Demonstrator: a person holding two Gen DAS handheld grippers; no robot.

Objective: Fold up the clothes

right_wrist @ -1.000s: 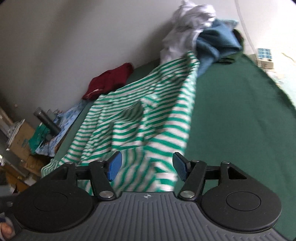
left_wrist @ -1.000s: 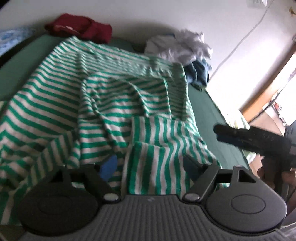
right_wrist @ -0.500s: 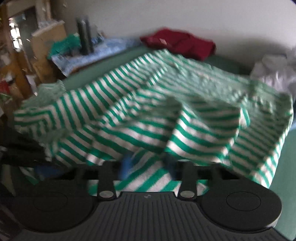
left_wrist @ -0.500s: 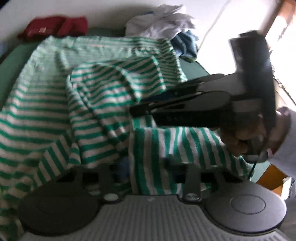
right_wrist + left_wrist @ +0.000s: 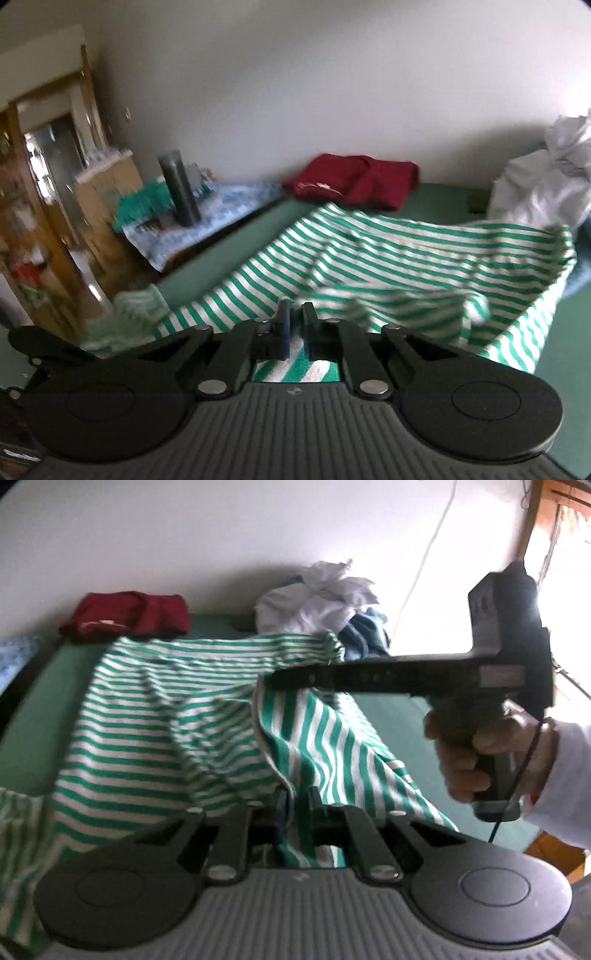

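Both fisheye views are bowed at the edges and darkened in the corners, daylight is thrown in from the blown-out window (image 5: 565, 590) at the right, the white wall (image 5: 295, 92) is evenly lit, and the striped garment (image 5: 388, 266) and the cabinet (image 5: 40, 206) are smeared by motion blur.

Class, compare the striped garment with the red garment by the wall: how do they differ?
The striped garment is green and white; the red garment is plain dark red. The striped one lies spread and rumpled, lifted at its near edge; the red one sits compactly folded. Both rest on the green surface.
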